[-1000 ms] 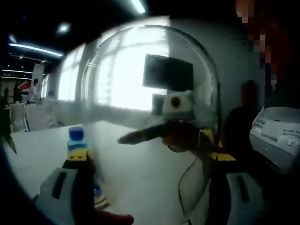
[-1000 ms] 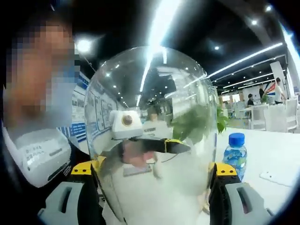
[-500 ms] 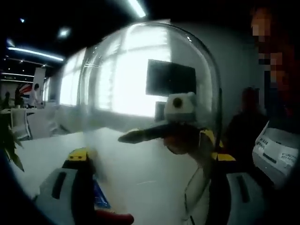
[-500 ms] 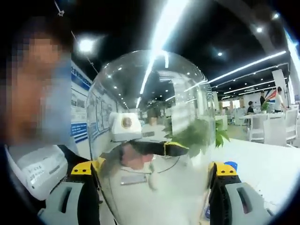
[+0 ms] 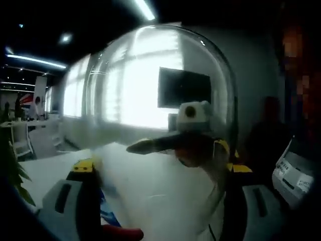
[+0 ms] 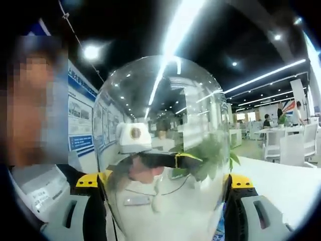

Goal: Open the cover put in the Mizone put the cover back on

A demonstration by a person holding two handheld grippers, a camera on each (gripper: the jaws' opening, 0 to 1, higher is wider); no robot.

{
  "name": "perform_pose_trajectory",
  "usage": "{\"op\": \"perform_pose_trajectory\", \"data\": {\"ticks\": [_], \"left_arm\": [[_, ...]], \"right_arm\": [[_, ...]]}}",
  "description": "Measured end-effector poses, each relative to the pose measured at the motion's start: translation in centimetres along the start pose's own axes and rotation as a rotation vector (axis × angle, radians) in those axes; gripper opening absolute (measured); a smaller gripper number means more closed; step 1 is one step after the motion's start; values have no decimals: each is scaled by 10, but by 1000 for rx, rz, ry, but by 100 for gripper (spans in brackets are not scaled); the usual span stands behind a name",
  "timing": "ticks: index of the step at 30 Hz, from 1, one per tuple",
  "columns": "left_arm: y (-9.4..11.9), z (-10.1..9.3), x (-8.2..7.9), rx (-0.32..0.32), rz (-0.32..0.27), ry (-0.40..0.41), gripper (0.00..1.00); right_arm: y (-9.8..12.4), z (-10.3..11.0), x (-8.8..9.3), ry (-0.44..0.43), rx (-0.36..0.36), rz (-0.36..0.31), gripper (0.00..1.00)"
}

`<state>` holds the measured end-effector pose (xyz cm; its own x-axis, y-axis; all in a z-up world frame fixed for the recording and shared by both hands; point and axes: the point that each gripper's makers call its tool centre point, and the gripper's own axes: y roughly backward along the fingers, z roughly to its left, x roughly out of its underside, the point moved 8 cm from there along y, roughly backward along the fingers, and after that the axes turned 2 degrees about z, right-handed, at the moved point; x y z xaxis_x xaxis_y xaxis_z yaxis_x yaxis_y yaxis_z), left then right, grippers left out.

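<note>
Left gripper view, left to right: we see plant leaves (image 5: 12, 173) at the far left edge, a white chair (image 5: 20, 143) behind them, bright windows (image 5: 108, 95) and a dark wall screen (image 5: 183, 89) in the background. The clear dome cover (image 5: 160, 100) blocks most of the middle; everything behind it is blurred by the glass. The left hand-held gripper (image 5: 160, 198) clamps the cover between its jaws, which press on its two sides. Through the glass we make out the right hand-held gripper (image 5: 150, 145) reaching in from the right, with a hand (image 5: 200, 153) behind it. Low by the left jaw, a blue-labelled shape (image 5: 108, 213), probably the Mizone bottle, is smeared and mostly hidden. The white counter (image 5: 50, 168) lies beneath.

Right gripper view: a person's white badge (image 6: 35, 193) sits at the left, wall posters (image 6: 80, 123) beside it. The right hand-held gripper also pinches the cover (image 6: 163, 145) from both sides. Inside the dome we see nothing resting; only the far gripper and green leaves (image 6: 213, 155) seen through it. A blue sliver (image 6: 219, 233) at the bottom by the right jaw is cut off. White chairs (image 6: 286, 145) stand at the right.
</note>
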<state>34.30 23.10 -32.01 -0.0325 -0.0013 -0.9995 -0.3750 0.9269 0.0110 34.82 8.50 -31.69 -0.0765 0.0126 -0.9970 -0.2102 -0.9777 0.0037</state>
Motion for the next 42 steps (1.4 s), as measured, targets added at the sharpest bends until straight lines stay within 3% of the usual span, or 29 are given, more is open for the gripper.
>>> {"op": "perform_pose_trajectory", "data": {"ticks": [15,22,26,35,42], "left_arm": [[-16,37,-65,8,-10,-61,86],[-25,61,-80,11,-35,-59,86],[-32,75,-81,13,-52,-34,86],[-41,94,-65,16,-15,-20,86],[-44,101,-56,14,5,-61,86]], "right_arm": [[-7,-36,-66,59,13,-31,90],[-12,-57,-80,58,14,-50,90],[-15,-72,-83,35,20,-54,90],[-20,-91,-64,14,26,-30,90],[-21,-102,-57,45,21,-25,90]]}}
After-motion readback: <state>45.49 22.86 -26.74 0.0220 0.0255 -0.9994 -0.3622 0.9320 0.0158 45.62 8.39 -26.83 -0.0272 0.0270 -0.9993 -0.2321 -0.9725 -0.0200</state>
